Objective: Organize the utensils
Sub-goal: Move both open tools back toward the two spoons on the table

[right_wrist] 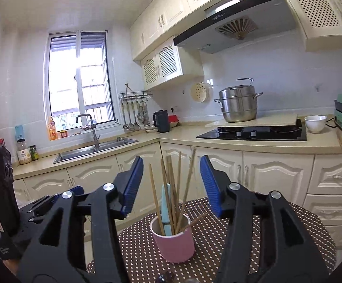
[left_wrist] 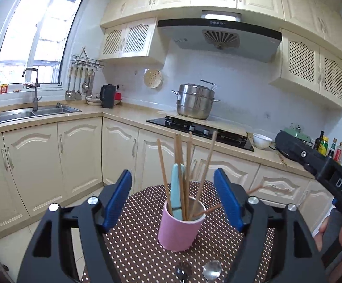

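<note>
Both your left tongs [left_wrist: 173,200] and right tongs [right_wrist: 171,184] stand wide, gripping nothing. The pink cup [left_wrist: 180,230] sits on the dotted desk [left_wrist: 135,247], holding chopsticks [left_wrist: 162,165] and a blue-handled utensil [left_wrist: 177,188]. A spoon [left_wrist: 212,270] lies nearer you.

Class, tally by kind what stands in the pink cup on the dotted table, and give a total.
In the pink cup:
Wooden chopsticks: 6
Light blue utensil handle: 1
Total: 7
</note>
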Motion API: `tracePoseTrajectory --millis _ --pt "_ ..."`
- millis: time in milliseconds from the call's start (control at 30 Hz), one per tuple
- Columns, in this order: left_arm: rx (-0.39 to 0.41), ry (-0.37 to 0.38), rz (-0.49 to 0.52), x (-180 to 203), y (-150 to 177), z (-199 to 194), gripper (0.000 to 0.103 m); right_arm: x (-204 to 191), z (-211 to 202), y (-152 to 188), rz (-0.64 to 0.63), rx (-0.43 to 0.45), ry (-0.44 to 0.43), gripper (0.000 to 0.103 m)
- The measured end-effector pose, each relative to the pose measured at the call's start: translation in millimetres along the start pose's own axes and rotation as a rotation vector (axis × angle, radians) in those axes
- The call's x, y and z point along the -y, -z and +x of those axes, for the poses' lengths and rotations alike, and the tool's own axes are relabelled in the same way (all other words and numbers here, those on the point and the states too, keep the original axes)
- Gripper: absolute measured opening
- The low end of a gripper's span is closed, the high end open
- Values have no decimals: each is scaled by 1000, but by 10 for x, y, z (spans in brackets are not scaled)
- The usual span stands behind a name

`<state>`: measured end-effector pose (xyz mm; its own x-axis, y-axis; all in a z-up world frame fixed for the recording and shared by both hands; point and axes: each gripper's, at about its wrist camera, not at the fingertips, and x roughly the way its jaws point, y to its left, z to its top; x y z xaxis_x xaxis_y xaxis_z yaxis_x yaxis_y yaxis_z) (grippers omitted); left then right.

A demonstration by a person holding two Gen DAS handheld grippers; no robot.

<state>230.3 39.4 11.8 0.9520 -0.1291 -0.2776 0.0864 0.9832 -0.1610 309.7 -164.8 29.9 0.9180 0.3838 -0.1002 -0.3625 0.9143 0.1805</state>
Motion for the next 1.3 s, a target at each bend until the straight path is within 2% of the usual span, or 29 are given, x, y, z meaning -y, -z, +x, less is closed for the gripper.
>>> tracePoseTrajectory --millis 300,433,500,700,767,967,1067,1100,1133,1167,1300 --pt "-157 15 31 152 244 -5 71 226 -187 251 44 -89 62 54" --pt "-259 10 43 194 403 76 72 331 -237 425 65 -140 85 55" --pt "-314 9 51 213 479 129 72 382 -251 517 75 -168 95 56" --pt "-588 -25 87 225 868 447 71 525 -273 789 129 -263 106 58" --pt "-651 -34 89 203 983 529 71 560 -261 865 147 -297 105 59" --pt "-803 -47 95 186 1314 797 71 689 -151 1175 219 -453 110 61" --pt "-851 -48 87 194 1435 880 71 744 -84 1326 245 -529 108 61" --pt "-860 -52 91 196 1465 907 69 757 -60 1381 251 -555 108 61" --pt "-867 -51 92 179 1504 924 58 763 -42 1404 254 -569 106 61" --pt "-886 -44 88 176 1532 958 52 769 -23 1441 259 -589 102 61" --pt "-880 -69 123 233 1534 1010 43 746 32 1506 261 -635 103 61"
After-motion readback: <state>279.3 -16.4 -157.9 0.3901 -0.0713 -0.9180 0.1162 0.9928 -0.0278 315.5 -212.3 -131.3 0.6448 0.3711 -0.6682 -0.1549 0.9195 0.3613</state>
